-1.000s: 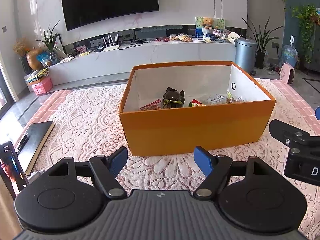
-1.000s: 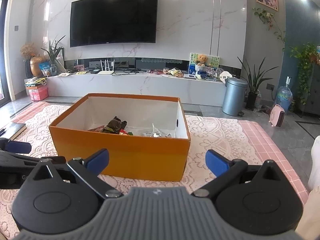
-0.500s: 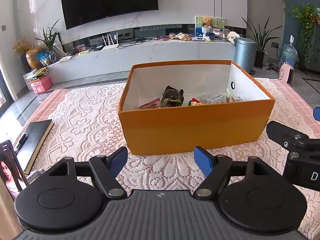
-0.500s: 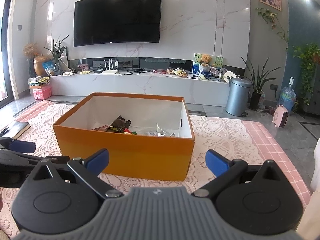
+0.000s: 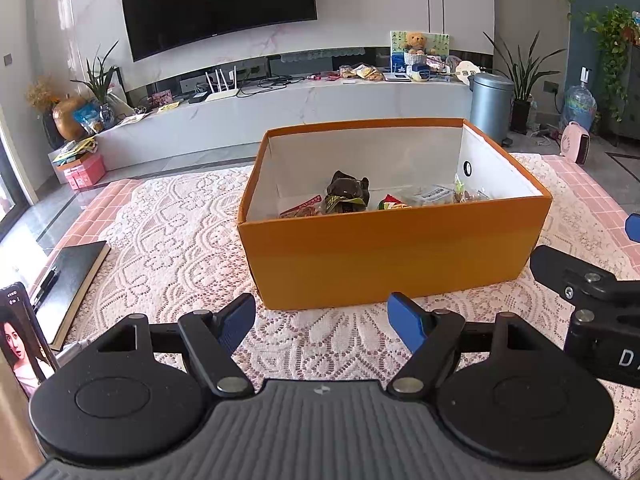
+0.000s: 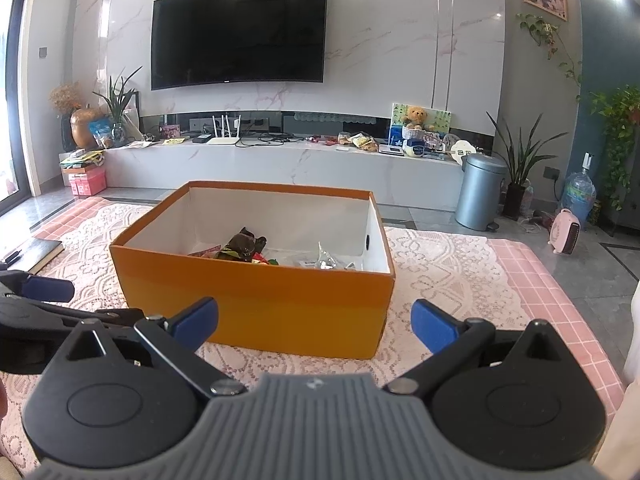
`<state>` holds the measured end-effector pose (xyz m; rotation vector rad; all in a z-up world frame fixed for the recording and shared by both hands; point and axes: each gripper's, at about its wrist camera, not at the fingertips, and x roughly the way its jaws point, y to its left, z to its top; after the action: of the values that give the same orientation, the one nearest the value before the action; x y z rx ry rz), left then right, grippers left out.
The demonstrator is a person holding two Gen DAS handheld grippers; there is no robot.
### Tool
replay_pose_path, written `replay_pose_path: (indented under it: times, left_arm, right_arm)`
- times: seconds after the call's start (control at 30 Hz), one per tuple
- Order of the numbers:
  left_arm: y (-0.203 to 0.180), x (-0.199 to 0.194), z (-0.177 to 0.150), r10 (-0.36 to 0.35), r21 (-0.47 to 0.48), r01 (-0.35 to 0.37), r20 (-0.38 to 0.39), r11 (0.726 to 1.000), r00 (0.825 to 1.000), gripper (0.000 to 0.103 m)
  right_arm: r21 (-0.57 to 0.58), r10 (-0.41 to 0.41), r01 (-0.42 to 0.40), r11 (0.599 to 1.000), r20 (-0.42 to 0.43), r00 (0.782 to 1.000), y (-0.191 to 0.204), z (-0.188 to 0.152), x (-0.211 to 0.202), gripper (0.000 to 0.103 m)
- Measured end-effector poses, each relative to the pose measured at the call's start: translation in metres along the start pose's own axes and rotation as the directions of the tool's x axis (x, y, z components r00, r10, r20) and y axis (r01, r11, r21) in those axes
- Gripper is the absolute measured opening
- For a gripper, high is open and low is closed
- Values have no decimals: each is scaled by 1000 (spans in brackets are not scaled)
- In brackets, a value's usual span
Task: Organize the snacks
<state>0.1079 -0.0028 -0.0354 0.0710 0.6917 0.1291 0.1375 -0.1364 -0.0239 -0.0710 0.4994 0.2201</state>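
Note:
An orange open box point(image 5: 384, 252) stands on the lace-covered table; it also shows in the right wrist view point(image 6: 256, 304). Inside lie several snack packets: a dark brown bag point(image 5: 346, 192), a red packet point(image 5: 302, 209) and clear wrapped packets point(image 5: 434, 194). The dark bag also shows in the right wrist view point(image 6: 242, 245). My left gripper point(image 5: 322, 320) is open and empty, in front of the box's near wall. My right gripper point(image 6: 316, 320) is open and empty, also in front of the box. Each gripper shows at the edge of the other's view.
A black notebook point(image 5: 70, 276) with a pen lies at the table's left edge. A phone point(image 5: 22, 340) stands at the near left. A TV console with clutter point(image 6: 280, 156) runs along the far wall. A grey bin point(image 6: 478, 192) stands on the floor to the right.
Both grippers have drawn back slightly and tilted up; the box sits a little lower and farther in both views. Both stay open and empty.

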Motion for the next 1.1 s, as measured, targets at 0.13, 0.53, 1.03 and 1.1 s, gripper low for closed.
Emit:
replay_pose_path:
  times: [0.13,0.53,1.03,1.1]
  left_arm:
    - [0,1,0,-1,1,1,-1,1000,1000,88]
    - [-1,0,0,-5,4,5,-3,1000,1000,88]
    - [1,-8,4,12,-20,-12,15,1000,1000,88]
    - [3,-10,4,13,-20,-12,21,1000,1000,88]
  right_arm:
    - [10,-3,3,1000,-10,1000,-1,0,1,99]
    - [13,-6,6,1000,-22,1000,-1,1,4,99]
    - [4,-11,11,1000,-20,1000,2,3,-1,99]
    - [2,-11,11,1000,-19,1000,3,4,-2,99]
